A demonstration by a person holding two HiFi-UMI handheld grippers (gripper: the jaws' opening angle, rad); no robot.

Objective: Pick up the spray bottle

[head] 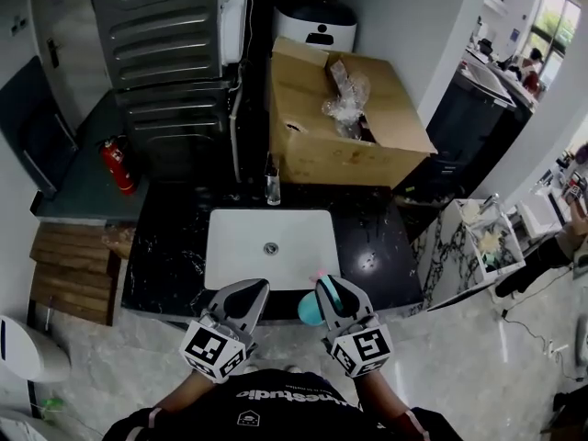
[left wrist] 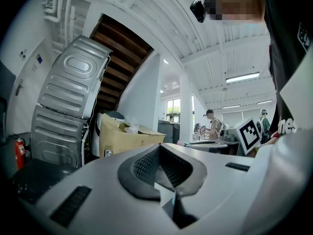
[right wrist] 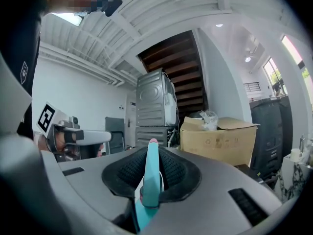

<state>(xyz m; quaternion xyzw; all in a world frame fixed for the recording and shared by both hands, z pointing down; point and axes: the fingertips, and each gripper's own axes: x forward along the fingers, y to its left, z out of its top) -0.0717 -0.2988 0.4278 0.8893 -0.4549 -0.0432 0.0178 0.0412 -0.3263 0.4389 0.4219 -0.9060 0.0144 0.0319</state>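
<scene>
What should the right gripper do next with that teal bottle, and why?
Probably raise it a little. The right gripper is shut on the spray bottle, pads pressing both sides, so the grip looks made. In the head view the bottle is close to the front edge of the black counter, near the white sink; extra height would likely clear both.

Daylight enters by the far-right window (head: 556, 16); a ceiling strip lamp (left wrist: 243, 77) glares. The dark counter (head: 165, 255) stays dim. Both gripper views curve heavily, with black corners.
</scene>
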